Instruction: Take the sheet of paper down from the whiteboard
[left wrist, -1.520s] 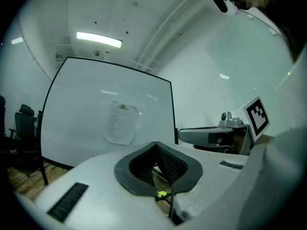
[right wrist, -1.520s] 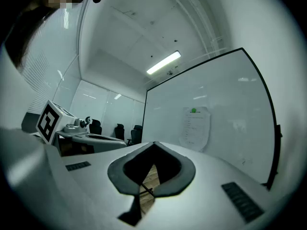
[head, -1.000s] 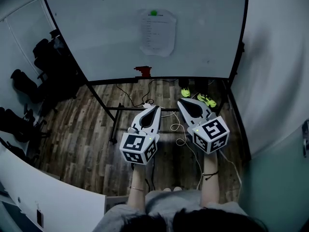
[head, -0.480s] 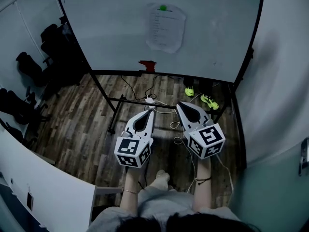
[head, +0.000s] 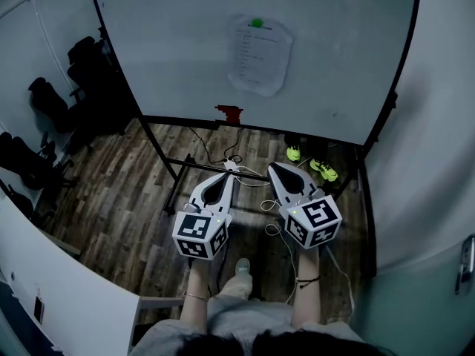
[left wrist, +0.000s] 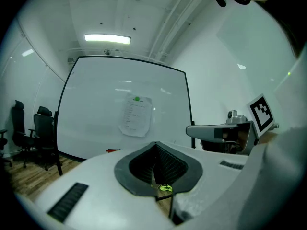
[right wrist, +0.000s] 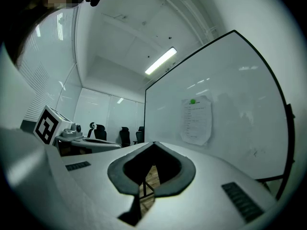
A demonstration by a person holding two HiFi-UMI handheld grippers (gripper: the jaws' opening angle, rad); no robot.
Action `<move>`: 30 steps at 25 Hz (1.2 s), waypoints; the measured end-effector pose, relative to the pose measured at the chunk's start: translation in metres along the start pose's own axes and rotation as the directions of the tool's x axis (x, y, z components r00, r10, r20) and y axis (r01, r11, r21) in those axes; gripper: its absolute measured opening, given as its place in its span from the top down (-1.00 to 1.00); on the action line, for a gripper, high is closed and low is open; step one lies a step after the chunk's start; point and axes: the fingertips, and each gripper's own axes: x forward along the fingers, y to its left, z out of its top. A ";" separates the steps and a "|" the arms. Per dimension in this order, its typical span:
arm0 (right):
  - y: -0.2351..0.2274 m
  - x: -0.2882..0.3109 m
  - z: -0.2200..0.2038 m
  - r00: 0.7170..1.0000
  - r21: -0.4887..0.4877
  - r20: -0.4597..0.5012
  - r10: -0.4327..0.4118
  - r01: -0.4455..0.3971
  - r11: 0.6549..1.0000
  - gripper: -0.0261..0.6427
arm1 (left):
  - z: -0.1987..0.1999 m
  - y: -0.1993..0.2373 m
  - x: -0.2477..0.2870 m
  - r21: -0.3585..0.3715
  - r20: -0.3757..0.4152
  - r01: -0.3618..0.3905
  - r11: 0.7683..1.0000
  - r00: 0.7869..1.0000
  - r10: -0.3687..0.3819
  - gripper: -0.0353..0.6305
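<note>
Big white whiteboard on a black frame (head: 171, 43) fills the far side, standing on the dark wood-plank floor (head: 119, 199). Black office chairs (head: 82, 69) sit far left. Nearer are two white hand-held grippers w/ marker cubes, the left gripper (head: 228, 175) and right gripper (head: 273, 167). They're side by side, both pointing at the board but well apart from it. Each gripper view shows the jaws pressed together, tips meeting, nothing btwn them, so both are empty.

The white printed sheet of paper (head: 260, 56) hangs on the board's upper middle, a bit right of centre. A small round green magnet (head: 257, 23) pins it at the top edge. Its lower edge looks slightly curled off the surface. Sheet is on the board, untouched.

Step in hand, as I read it: the approach, nothing grasped yet. Next move prob. calls for getting in close, raising both grippers to sheet height and opening the jaws. One gripper could take the magnet while the other pinches a paper edge so the sheet doesn't drop. A thin sheet flat on a board is hard to get a jaw behind, so the curled lower edge looks the easiest spot.
</note>
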 end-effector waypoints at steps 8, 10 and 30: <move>-0.035 0.038 0.007 1.000 -0.005 0.009 -0.030 0.030 1.000 0.92 | 0.006 0.014 0.049 0.016 -0.024 0.062 0.998 0.998 -0.061 0.88; -0.044 0.049 0.009 0.999 -0.007 0.012 -0.037 0.037 0.999 0.92 | 0.007 0.020 0.061 0.017 -0.035 0.076 0.997 0.997 -0.075 0.88; -0.104 0.125 0.006 0.997 -0.061 -0.026 -0.068 0.066 0.996 0.92 | 0.005 0.072 0.164 -0.021 -0.042 0.161 0.987 0.986 -0.162 0.88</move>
